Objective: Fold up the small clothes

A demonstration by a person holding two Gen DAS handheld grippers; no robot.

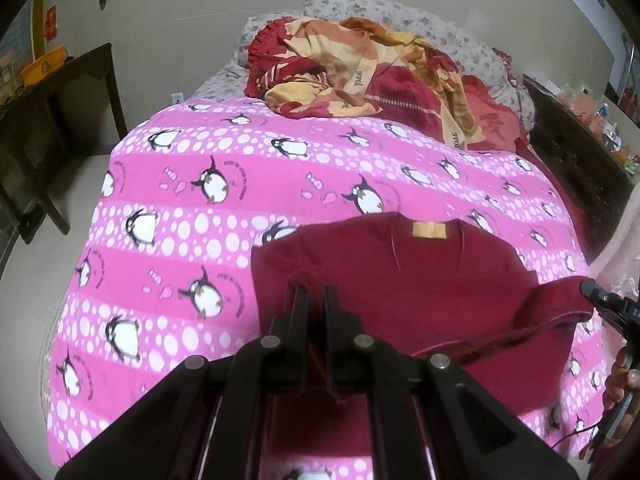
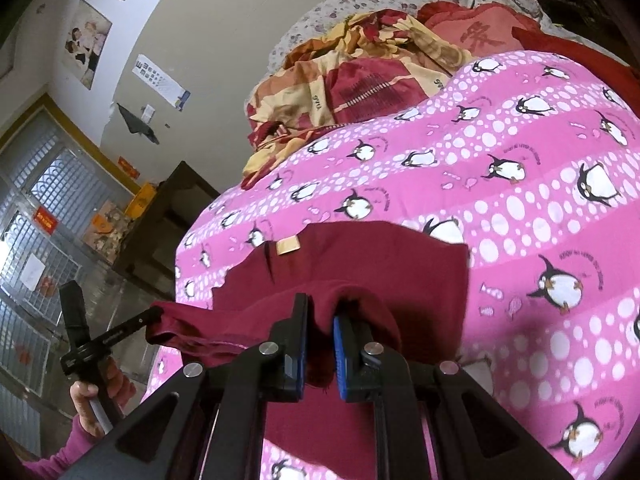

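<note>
- Maroon garment (image 1: pixel 400 264) lies on pink penguin quilt (image 1: pixel 192 168), near edge lifted, tan label (image 1: pixel 430 230) facing up.
- L gripper (image 1: pixel 314 292): fingers pressed together, pinching garment's near left edge.
- R gripper (image 2: pixel 320 312): blue pads (image 2: pixel 342 348) clamped on a raised fold at near right edge.
- Red/yellow blanket (image 1: pixel 360 76) bunched at far end of bed.

A pink penguin quilt (image 1: pixel 240 184) covers the bed, with a crumpled red-and-yellow blanket (image 1: pixel 360 76) heaped behind it — and a floral pillow (image 1: pixel 472 36) beyond that. A dark bench (image 1: pixel 60 92) stands beside the bed, carrying a yellow basket (image 1: pixel 42 65); posters (image 2: pixel 86 42) hang on the wall.
</note>
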